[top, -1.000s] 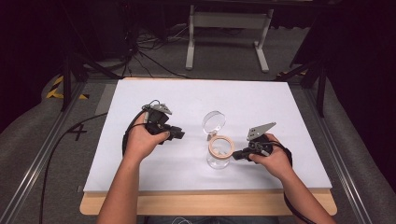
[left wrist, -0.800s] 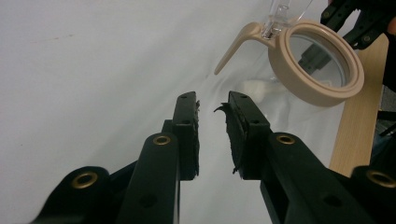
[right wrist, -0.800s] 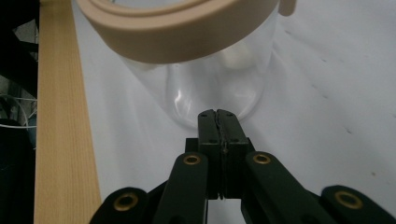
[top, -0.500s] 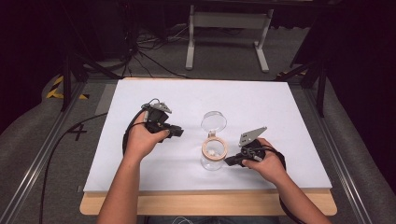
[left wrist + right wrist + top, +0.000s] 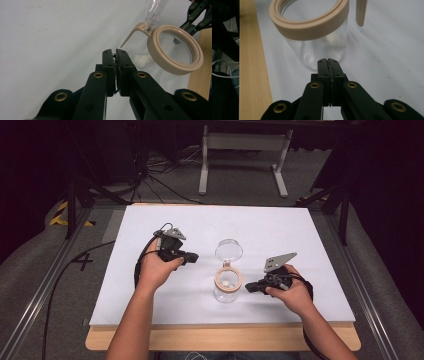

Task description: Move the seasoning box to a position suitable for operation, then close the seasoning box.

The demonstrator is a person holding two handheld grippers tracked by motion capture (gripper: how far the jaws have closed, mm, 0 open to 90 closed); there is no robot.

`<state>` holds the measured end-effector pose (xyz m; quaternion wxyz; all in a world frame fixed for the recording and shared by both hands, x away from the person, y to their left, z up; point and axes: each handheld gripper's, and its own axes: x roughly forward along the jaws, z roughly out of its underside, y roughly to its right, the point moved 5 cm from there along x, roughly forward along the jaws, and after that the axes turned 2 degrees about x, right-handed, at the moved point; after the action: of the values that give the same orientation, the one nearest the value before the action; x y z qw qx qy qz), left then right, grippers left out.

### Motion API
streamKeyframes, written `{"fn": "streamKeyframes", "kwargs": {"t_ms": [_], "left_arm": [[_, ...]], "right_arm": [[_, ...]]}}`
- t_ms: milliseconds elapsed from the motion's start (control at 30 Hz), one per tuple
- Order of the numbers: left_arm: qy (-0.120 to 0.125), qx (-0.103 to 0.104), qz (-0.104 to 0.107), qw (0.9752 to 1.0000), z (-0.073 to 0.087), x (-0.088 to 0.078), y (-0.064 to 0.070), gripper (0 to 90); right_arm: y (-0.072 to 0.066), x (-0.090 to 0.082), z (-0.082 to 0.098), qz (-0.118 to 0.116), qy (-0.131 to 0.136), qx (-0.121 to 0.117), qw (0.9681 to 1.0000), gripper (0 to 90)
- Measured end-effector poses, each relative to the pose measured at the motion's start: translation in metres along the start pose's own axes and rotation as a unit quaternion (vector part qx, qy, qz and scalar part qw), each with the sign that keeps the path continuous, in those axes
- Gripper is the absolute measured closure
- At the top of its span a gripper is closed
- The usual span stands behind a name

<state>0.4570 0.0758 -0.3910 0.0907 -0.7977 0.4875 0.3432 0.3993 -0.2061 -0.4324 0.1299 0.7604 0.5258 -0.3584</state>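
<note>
Jar (image 5: 227, 287) with its tan rim is standing open toward the bench's (image 5: 310, 227) near edge, lid (image 5: 229, 251) hinged back, while the left gripper (image 5: 190, 256) and right gripper (image 5: 248, 288), both closed and empty, are flanking it, likely for bracing.

Wood table (image 5: 225, 340) w/ white sheet (image 5: 280, 227); jar (image 5: 227, 290) on it.

Open jar (image 5: 227, 287) between both grippers, seemingly the sole obstacle on table (image 5: 300, 235).
</note>
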Motion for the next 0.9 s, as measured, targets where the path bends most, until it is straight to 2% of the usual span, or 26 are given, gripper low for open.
{"fn": "streamKeyframes", "kwargs": {"t_ms": [33, 67, 167, 300, 367, 467, 667, 733, 900], "left_arm": [[0.000, 0.000, 0.000, 1.0000, 0.000, 0.000, 0.000, 87.3], [0.011, 0.000, 0.001, 0.9999, -0.003, 0.001, 0.001, 87.9], [0.021, 0.003, -0.007, 0.9998, -0.007, 0.003, 0.001, 88.5], [0.045, 0.008, -0.014, 0.9988, -0.017, 0.006, 0.011, 88.2], [0.059, 0.017, -0.014, 0.9980, -0.021, 0.010, 0.016, 88.2], [0.061, 0.022, -0.014, 0.9978, -0.024, 0.013, 0.018, 88.2], [0.075, 0.021, 0.001, 0.9969, -0.025, 0.021, 0.021, 88.2], [0.084, 0.023, 0.003, 0.9962, -0.026, 0.023, 0.022, 88.2], [0.086, 0.026, -0.002, 0.9960, -0.027, 0.023, 0.024, 88.3]], "right_arm": [[0.000, 0.000, 0.000, 0.000, 0.000, 0.000, 1.0000, 90.0], [-0.001, -0.008, -0.003, 0.007, 0.014, 0.002, 0.9999, 90.0], [-0.002, -0.014, -0.008, 0.013, 0.029, 0.003, 0.9995, 90.0], [-0.008, -0.021, -0.017, 0.008, 0.073, 0.023, 0.9970, 90.0], [-0.010, -0.022, -0.020, 0.004, 0.082, 0.025, 0.9963, 90.0], [-0.016, -0.021, -0.029, -0.003, 0.098, 0.024, 0.9949, 90.0], [-0.022, -0.014, -0.038, -0.007, 0.103, 0.016, 0.9946, 90.0], [-0.024, -0.011, -0.039, -0.007, 0.098, 0.012, 0.9951, 90.0], [-0.024, -0.009, -0.043, -0.008, 0.107, 0.017, 0.9941, 90.0]]}}
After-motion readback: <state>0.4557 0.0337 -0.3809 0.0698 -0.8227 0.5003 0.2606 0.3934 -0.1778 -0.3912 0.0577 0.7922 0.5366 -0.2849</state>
